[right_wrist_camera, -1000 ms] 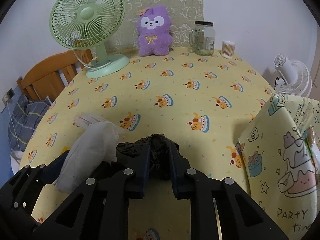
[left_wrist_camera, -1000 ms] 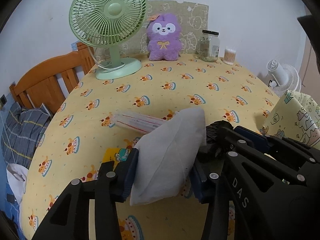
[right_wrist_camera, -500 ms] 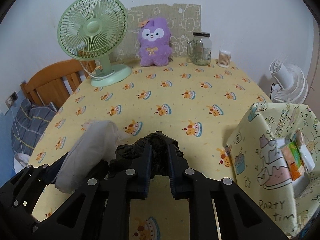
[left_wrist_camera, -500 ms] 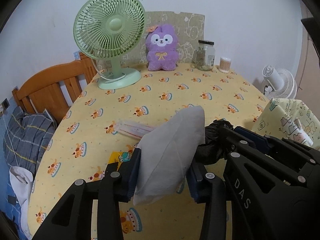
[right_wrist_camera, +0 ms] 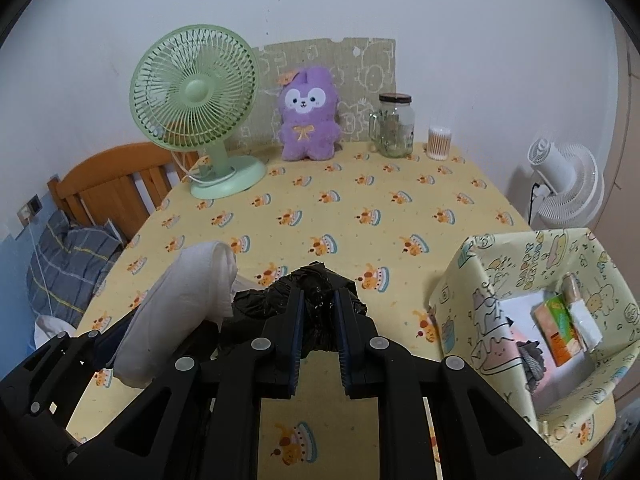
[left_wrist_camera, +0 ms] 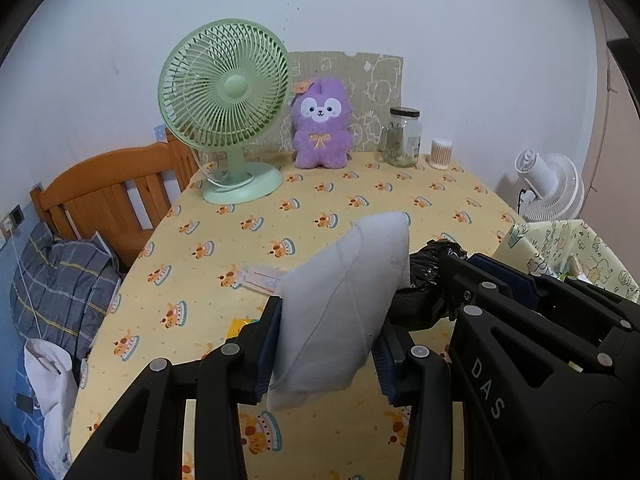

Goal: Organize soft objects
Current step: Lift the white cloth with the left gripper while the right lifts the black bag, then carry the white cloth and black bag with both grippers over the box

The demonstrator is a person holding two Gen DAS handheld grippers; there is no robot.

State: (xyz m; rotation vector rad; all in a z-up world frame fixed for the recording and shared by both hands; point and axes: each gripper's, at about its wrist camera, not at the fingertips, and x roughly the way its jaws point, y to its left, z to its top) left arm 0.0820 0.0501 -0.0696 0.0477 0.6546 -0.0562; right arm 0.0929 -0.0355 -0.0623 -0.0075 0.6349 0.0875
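My left gripper (left_wrist_camera: 328, 324) is shut on a white folded cloth (left_wrist_camera: 344, 296), which stands up between its blue pads above the yellow tablecloth (left_wrist_camera: 360, 200). Right beside it my right gripper (right_wrist_camera: 318, 300) is shut on a crumpled black plastic bag (right_wrist_camera: 316, 276). From the right wrist, the white cloth (right_wrist_camera: 188, 296) shows at the left; from the left wrist, the black bag (left_wrist_camera: 424, 300) shows at the right. Both grippers hang above the table's near edge. A purple plush rabbit (left_wrist_camera: 320, 124) sits upright at the back.
A cartoon-papered open box (right_wrist_camera: 500, 280) at the near right holds packets and a grey cloth. A green fan (left_wrist_camera: 224, 92), a glass jar (left_wrist_camera: 402, 136) and a cotton-swab tub (left_wrist_camera: 441, 154) stand at the back. A flat striped packet (left_wrist_camera: 260, 278) and a yellow card (left_wrist_camera: 240, 326) lie under the left gripper.
Both grippers have risen off the table with the cloth and the bag still held. The view has pulled back, and the inside of the box now shows on the right.
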